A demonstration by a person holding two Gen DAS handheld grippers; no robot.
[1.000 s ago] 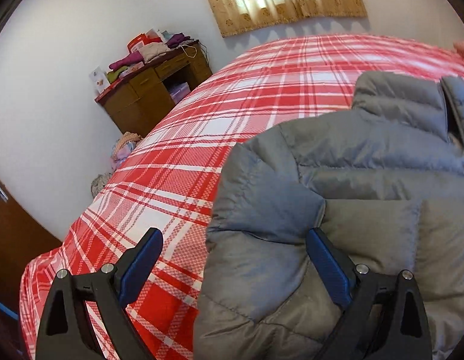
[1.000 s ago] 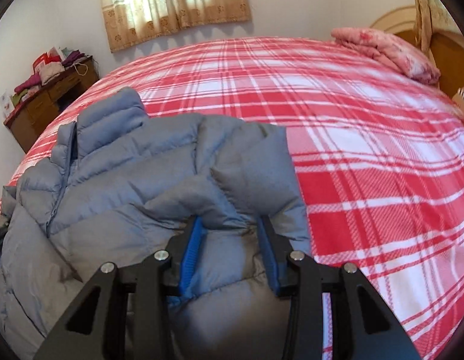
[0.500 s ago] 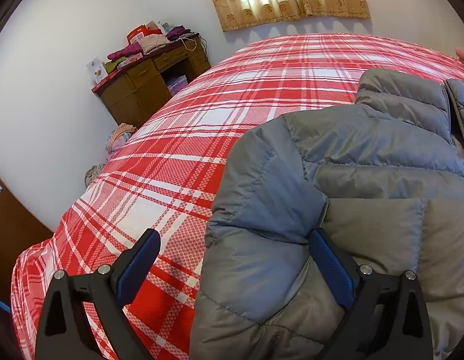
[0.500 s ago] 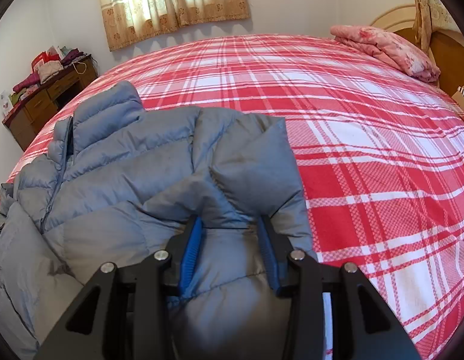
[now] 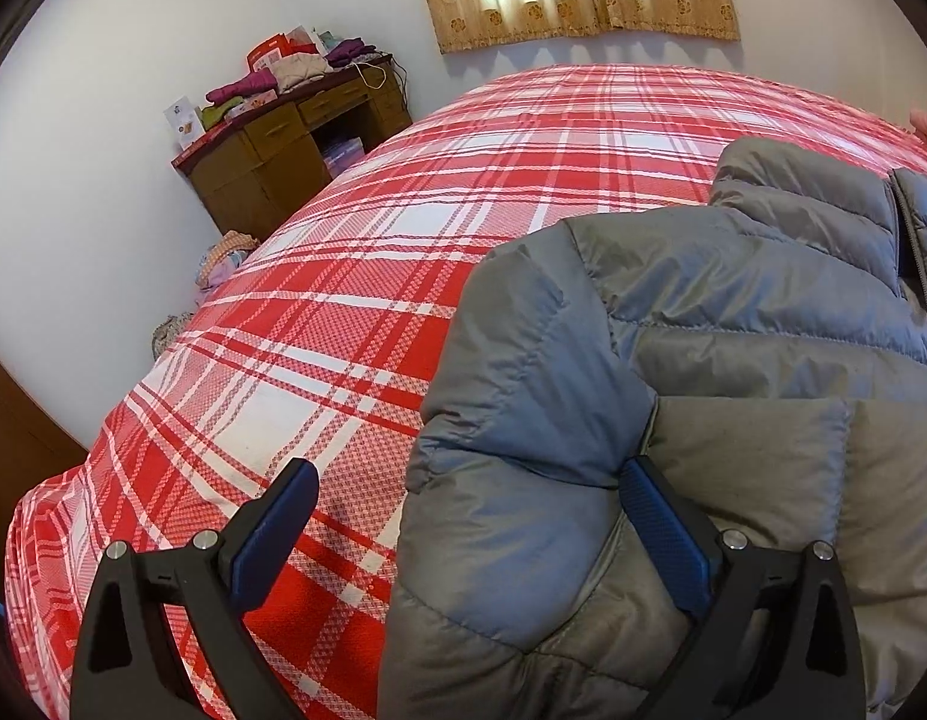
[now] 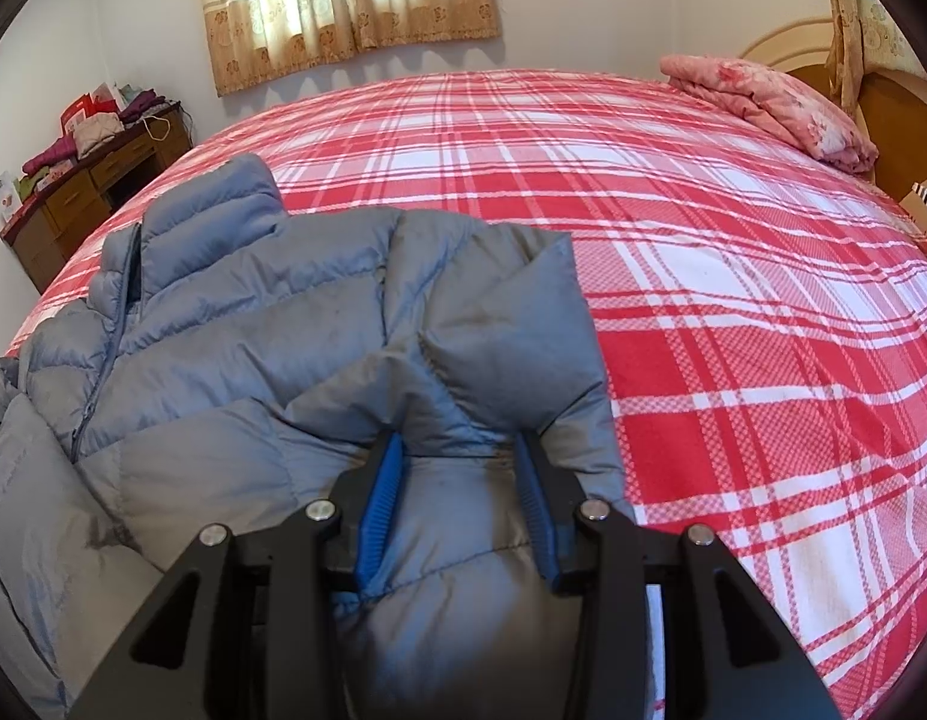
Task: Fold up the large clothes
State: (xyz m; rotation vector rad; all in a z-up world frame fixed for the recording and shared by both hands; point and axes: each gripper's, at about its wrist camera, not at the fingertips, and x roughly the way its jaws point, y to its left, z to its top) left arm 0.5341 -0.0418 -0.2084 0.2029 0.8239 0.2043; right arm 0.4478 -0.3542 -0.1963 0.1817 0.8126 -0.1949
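A grey-blue puffer jacket (image 5: 733, 330) lies zipped on the red plaid bed (image 5: 403, 210), collar toward the window. My left gripper (image 5: 469, 471) is open wide at the jacket's left edge. Its right finger rests against the folded-in sleeve, and its left finger hangs over bare bedspread. In the right wrist view the jacket (image 6: 253, 330) fills the left half. My right gripper (image 6: 460, 441) is shut on a puffy fold of the right sleeve, which bulges up between the blue pads.
A wooden dresser (image 5: 283, 144) piled with clothes stands against the far left wall, with laundry (image 5: 223, 252) on the floor beside it. A folded pink blanket (image 6: 775, 102) lies by the headboard (image 6: 883, 102). Bare bedspread (image 6: 733, 300) stretches right of the jacket.
The left gripper has turned a little, so the bed and dresser sit slightly differently in its view. The right gripper keeps its hold on the sleeve fold, hardly moved.
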